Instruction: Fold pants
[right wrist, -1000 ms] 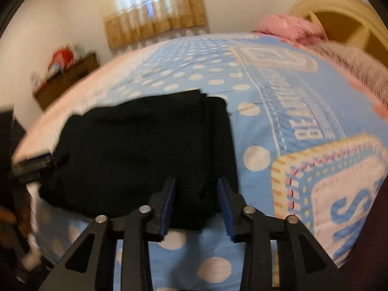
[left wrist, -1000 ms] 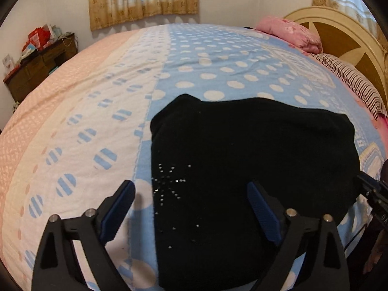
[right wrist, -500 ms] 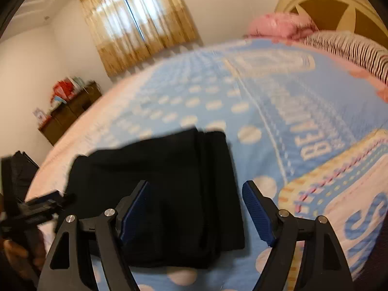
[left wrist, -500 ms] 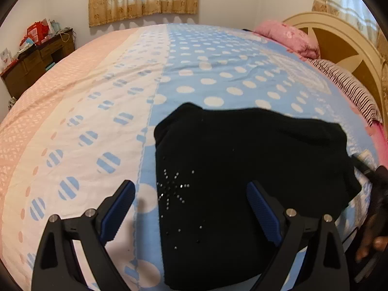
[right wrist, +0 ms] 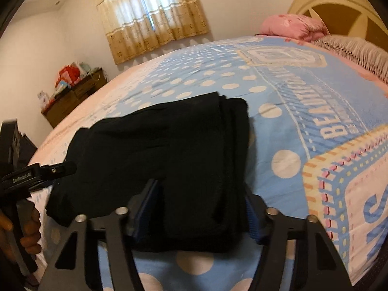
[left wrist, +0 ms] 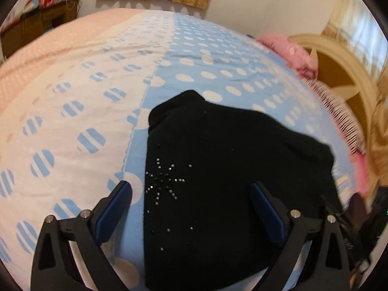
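The black pants (left wrist: 230,169) lie folded into a compact rectangle on the bedspread (left wrist: 72,92), with a rhinestone star on the top layer. My left gripper (left wrist: 191,208) is open and empty, its blue pads straddling the near edge of the pants. In the right wrist view the pants (right wrist: 169,150) lie in stacked layers. My right gripper (right wrist: 201,208) is open, with its fingers on either side of the folded right end of the pants. The left gripper (right wrist: 36,174) shows at the left edge of that view, in a hand.
The bed is covered with a blue, white and pink dotted bedspread (right wrist: 303,97). A pink pillow (right wrist: 293,26) and a striped pillow (right wrist: 354,51) lie by the cream headboard (right wrist: 339,7). A wooden dresser (right wrist: 75,97) with clutter stands by the far wall under a curtained window (right wrist: 150,17).
My right gripper opened wide off the pants' end, then moved back around that end with the jaws narrower. My left gripper stayed open and turned a little to the left.
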{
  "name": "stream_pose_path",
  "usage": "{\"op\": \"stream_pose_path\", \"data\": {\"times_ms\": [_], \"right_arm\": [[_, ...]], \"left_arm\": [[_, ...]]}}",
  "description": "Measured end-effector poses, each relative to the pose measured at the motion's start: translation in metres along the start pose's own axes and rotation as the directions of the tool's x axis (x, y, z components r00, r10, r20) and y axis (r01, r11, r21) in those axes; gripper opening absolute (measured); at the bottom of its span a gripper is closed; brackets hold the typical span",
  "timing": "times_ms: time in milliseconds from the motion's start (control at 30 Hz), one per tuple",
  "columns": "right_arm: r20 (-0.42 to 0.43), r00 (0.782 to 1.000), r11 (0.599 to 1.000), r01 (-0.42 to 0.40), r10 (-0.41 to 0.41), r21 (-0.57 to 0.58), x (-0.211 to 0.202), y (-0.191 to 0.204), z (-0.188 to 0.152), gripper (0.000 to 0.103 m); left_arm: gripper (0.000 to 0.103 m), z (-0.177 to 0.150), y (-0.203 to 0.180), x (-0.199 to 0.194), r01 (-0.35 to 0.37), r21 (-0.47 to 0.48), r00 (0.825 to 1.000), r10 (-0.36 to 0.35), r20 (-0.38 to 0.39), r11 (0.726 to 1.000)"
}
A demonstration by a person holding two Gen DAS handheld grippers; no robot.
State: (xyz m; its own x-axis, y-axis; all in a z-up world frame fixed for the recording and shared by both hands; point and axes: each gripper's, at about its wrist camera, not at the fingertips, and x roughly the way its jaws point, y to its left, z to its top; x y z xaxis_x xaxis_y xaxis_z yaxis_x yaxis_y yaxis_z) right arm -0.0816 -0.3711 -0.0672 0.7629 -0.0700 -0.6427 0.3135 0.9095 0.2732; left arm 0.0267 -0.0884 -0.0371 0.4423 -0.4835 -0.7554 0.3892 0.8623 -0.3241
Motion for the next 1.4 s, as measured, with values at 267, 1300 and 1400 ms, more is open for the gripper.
{"op": "stream_pose_path", "data": {"times_ms": [267,1300,1400], "right_arm": [[0.001,1.000,1.000,0.015,-0.015,-0.026,0.000,0.002,-0.001,0.056],[0.180,0.983,0.961,0.064,-0.015,-0.270,-0.057,0.081,0.014,0.031],[0.182,0.983,0.962,0.022,0.029,-0.273,-0.060,0.093,0.019,0.031]], "left_arm": [[0.101,0.000,0.012,-0.005,0.077,-0.103,0.997,-0.076,0.013,0.992],[0.015,0.018,-0.012,-0.048,-0.006,0.026,0.984,0.001,0.177,1.000],[0.015,0.023,0.000,-0.062,-0.024,0.000,0.978,0.023,0.205,1.000]]}}
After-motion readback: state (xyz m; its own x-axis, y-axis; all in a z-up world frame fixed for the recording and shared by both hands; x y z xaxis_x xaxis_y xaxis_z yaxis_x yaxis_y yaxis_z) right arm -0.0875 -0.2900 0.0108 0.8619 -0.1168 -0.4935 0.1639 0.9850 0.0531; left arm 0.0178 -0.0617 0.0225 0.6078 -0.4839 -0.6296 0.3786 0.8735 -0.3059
